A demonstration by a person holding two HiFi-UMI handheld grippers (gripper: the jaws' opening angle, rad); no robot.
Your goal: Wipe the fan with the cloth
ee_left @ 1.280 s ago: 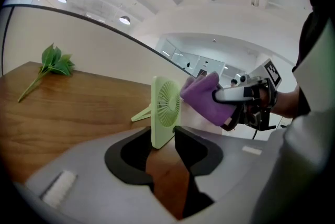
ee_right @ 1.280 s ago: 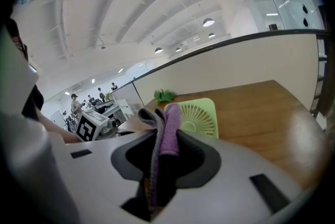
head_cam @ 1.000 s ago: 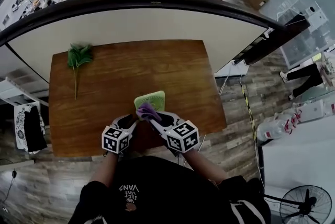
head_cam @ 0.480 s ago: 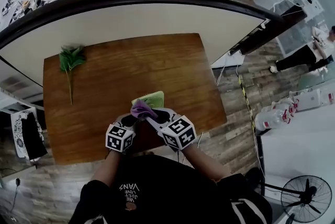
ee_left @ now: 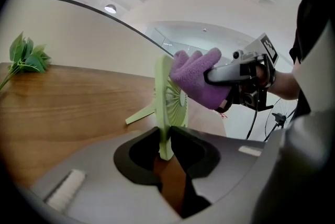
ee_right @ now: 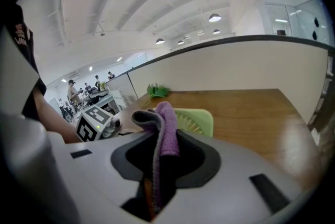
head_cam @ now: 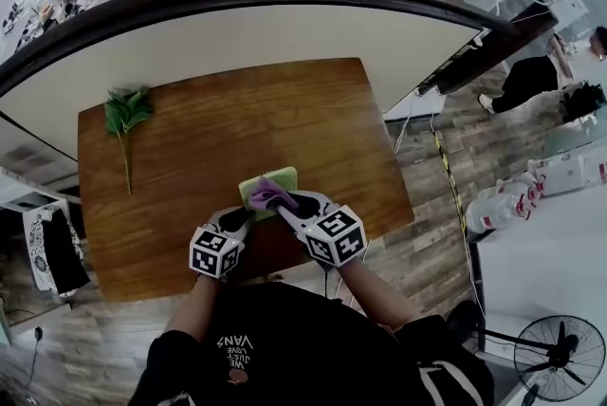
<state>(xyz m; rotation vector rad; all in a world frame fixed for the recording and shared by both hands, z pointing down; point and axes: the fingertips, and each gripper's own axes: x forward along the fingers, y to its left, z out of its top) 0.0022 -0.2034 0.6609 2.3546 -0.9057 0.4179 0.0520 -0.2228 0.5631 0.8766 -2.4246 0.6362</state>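
My left gripper sits at the near edge of the wooden surface, and its jaws have just been closing. In the left gripper view the lower rim of the small green fan stands between them, with the dark pads up against both sides of its thin frame, so I have the fan pinched by its bottom edge. The fan stands upright on that edge, and its thin green prop leg reaches out behind it down onto the wood.

My right gripper is just beside the left one, coming in from the right. Its jaws are clamped on the purple cloth, which rises as a folded wad out of the gap between them in the right gripper view and flops over at the top. Past the wad I can see the rounded corner of the fan.

From the left gripper's side, the cloth is bunched against the upper part of the fan's grille, touching it. From above, the cloth lies over the near part of the fan.

A leafy green sprig lies well apart from all this, at the far left corner of the surface.
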